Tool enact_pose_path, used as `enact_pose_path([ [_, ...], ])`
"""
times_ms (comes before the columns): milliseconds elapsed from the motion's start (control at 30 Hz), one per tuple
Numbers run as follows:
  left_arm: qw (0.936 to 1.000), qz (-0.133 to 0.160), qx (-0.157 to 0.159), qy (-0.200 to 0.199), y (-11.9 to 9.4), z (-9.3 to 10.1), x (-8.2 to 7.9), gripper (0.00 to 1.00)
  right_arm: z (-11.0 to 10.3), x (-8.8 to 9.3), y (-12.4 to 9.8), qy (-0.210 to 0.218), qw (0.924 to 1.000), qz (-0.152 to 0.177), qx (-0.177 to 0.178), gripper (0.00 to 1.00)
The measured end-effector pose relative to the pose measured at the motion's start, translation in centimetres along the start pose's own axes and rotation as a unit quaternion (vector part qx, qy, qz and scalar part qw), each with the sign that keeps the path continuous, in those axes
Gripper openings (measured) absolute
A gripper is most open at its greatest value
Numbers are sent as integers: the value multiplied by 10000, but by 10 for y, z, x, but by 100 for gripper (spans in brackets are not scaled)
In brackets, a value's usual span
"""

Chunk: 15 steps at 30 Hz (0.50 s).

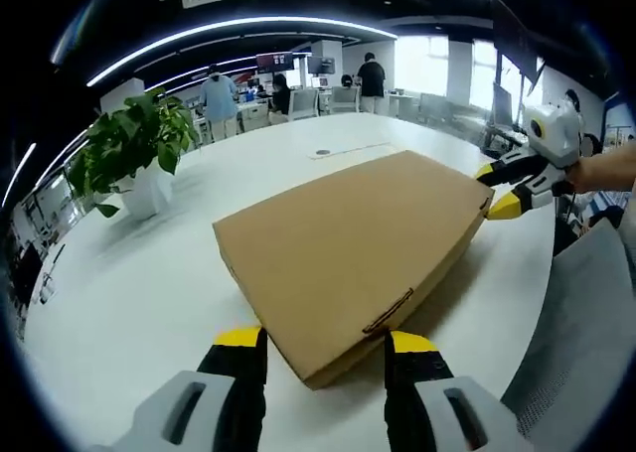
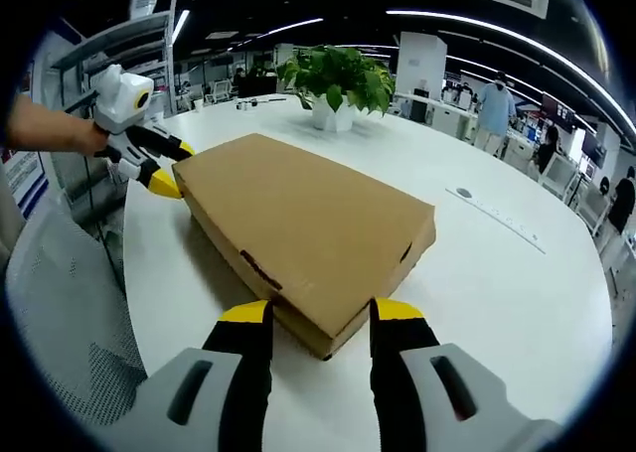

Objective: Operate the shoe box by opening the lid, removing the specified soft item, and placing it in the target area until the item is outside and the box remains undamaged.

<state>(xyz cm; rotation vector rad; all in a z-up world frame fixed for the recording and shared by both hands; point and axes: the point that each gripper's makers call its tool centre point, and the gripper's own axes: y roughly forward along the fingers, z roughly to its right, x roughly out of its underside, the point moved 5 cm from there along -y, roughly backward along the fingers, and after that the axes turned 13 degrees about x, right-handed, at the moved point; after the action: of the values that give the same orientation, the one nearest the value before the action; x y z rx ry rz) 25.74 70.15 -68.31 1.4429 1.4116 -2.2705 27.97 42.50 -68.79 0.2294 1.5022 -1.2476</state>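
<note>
A closed brown cardboard shoe box lies flat on the white table, its lid down. My left gripper is open, its yellow-tipped jaws straddling the box's near corner. At the opposite corner, the right gripper comes in from the right, held by a hand, jaws apart at the box edge. In the right gripper view the same box points a corner at my open right gripper, and the left gripper sits at the far left corner. The soft item is hidden inside.
A potted green plant stands on the table beyond the box. A grey chair sits at the table's edge. People work at desks in the background.
</note>
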Motion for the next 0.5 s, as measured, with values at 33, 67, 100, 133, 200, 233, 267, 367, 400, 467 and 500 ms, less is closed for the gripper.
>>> enact_pose_path([
  [33,10000,-13,12,8,-1,0,0,46,-2,0,-1,10,10000,8,5,34],
  [67,10000,-34,30,21,-2,0,1,46,-4,0,-2,26,10000,15,6,34],
  [100,10000,-49,42,28,-3,-1,2,46,-6,1,-3,39,10000,12,3,34],
  [133,9999,-76,60,44,-5,-1,3,46,-8,1,-4,42,10000,14,1,34],
  [200,9999,-110,82,54,-8,-1,5,46,-12,1,-5,52,10000,18,-5,34],
  [233,9999,-123,87,61,-9,-1,6,46,-13,2,-6,59,10000,23,-5,34],
  [267,9998,-135,98,62,-10,-2,7,46,-16,2,-6,68,10000,29,2,34],
  [367,9998,-173,116,77,-13,-2,10,46,-21,2,-8,96,10000,26,7,34],
  [400,9997,-185,123,81,-15,-3,11,46,-23,2,-9,102,9999,28,0,34],
  [467,9997,-201,136,91,-17,-3,13,46,-26,2,-10,111,9999,25,-17,34],
  [500,9997,-205,139,92,-17,-3,13,46,-26,2,-11,108,9999,25,-18,34],
])
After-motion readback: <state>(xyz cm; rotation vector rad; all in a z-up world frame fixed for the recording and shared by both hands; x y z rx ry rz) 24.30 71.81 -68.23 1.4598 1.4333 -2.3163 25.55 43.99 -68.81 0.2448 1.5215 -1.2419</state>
